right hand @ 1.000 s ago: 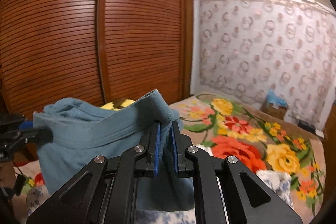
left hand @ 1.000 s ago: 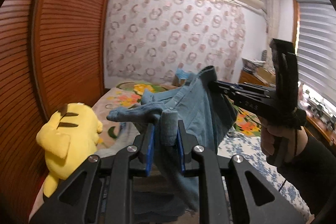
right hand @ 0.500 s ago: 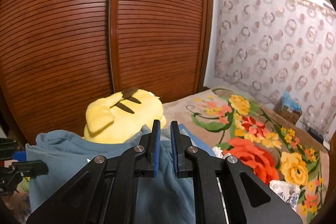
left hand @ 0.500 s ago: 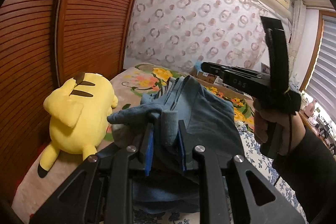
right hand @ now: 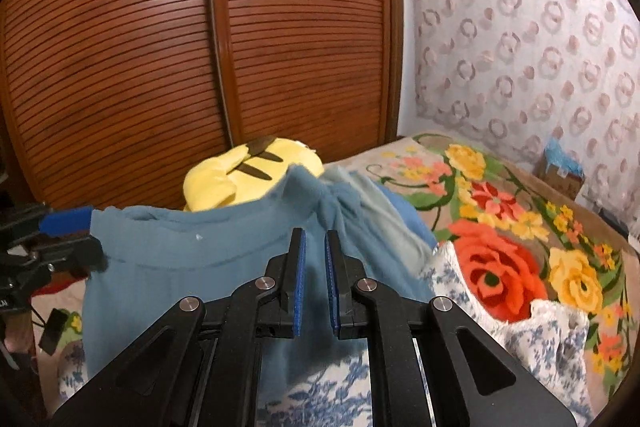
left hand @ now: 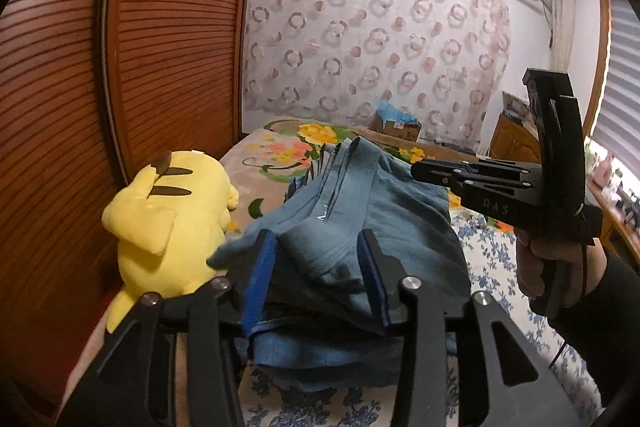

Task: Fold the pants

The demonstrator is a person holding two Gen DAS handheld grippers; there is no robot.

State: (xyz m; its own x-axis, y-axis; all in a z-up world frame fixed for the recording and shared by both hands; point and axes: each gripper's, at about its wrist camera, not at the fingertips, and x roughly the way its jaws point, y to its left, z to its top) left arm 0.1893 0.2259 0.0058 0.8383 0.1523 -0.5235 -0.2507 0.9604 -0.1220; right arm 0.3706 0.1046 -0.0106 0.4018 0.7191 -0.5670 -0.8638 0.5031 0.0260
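The blue pants [left hand: 372,227] lie folded in a heap on the bed, also seen in the right wrist view [right hand: 192,267]. My left gripper [left hand: 318,275] is open, its jaws wide apart just above the cloth, holding nothing. My right gripper [right hand: 314,283] is nearly shut with a narrow gap and nothing between its blue pads [right hand: 299,279]. It hovers over the pants and shows in the left wrist view [left hand: 416,171], held by a hand at the right.
A yellow plush toy [left hand: 168,227] lies left of the pants against the brown slatted wardrobe doors [left hand: 160,47]. The bed has a flowered blanket [right hand: 500,227] and a blue-and-white sheet [left hand: 488,259]. A cardboard box [left hand: 396,125] stands by the far curtained wall.
Both grippers lowered the pants onto the bed. The left jaws opened and let go of the cloth. The right gripper has also let go of the fabric.
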